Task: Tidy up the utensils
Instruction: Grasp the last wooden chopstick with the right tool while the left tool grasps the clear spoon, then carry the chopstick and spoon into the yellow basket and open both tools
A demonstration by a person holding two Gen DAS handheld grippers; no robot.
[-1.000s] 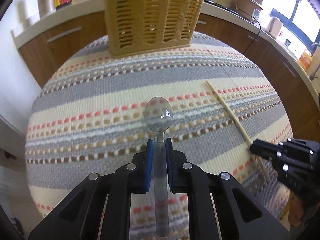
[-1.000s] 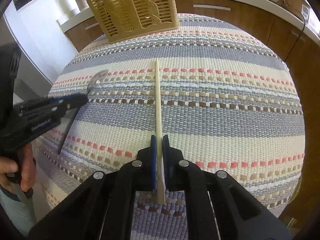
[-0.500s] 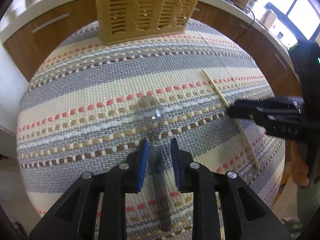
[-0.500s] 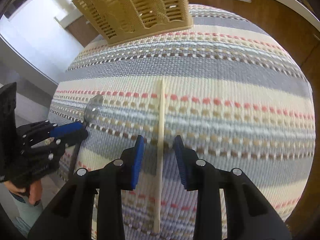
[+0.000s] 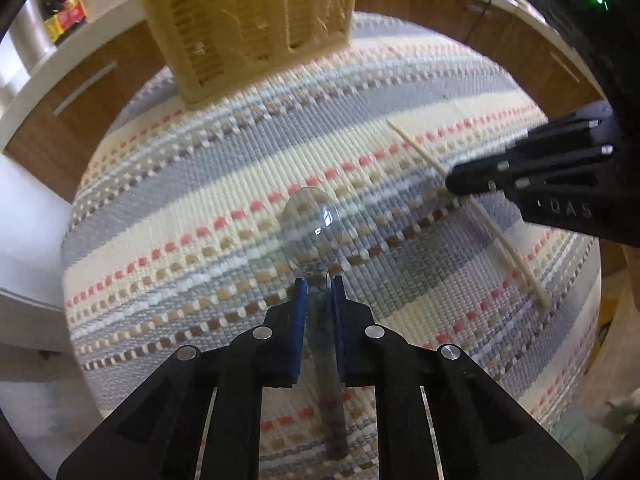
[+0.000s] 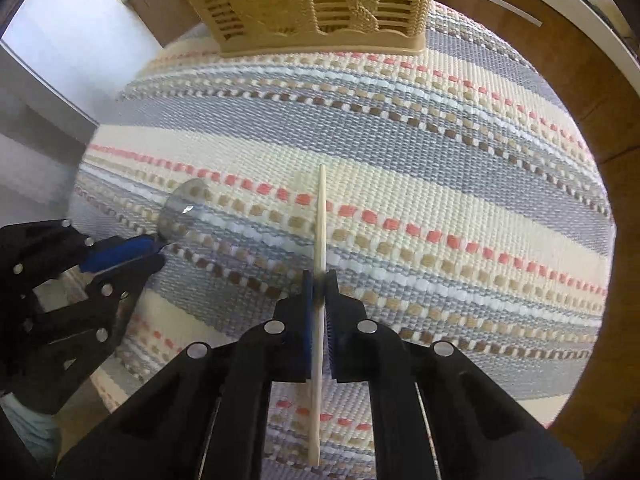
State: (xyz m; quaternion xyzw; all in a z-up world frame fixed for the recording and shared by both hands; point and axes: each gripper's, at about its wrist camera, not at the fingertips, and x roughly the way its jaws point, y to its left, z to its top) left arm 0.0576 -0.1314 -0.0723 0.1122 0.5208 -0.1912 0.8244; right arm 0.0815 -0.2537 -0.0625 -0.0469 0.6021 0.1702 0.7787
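The left tool [image 5: 318, 280] pinched the clear plastic spoon [image 5: 314, 220] at its neck; the right tool [image 6: 318, 276] clamped the pale wooden chopstick [image 6: 320, 216] mid-length, both apparently just above the striped woven tabletop [image 6: 440, 168], aimed at the tan slatted basket [image 6: 320, 4] for stowing.

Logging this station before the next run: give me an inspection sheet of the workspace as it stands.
Surface: striped woven cloth covers the table.
Job's things: clear spoon in the left gripper; chopstick in the right gripper; tan slatted basket at the far edge.
Clutter: nothing seen.
Grippers: both shut on their utensils.
Cables: one black cable on the counter.
Surroundings: wooden cabinets, bottles on the counter.
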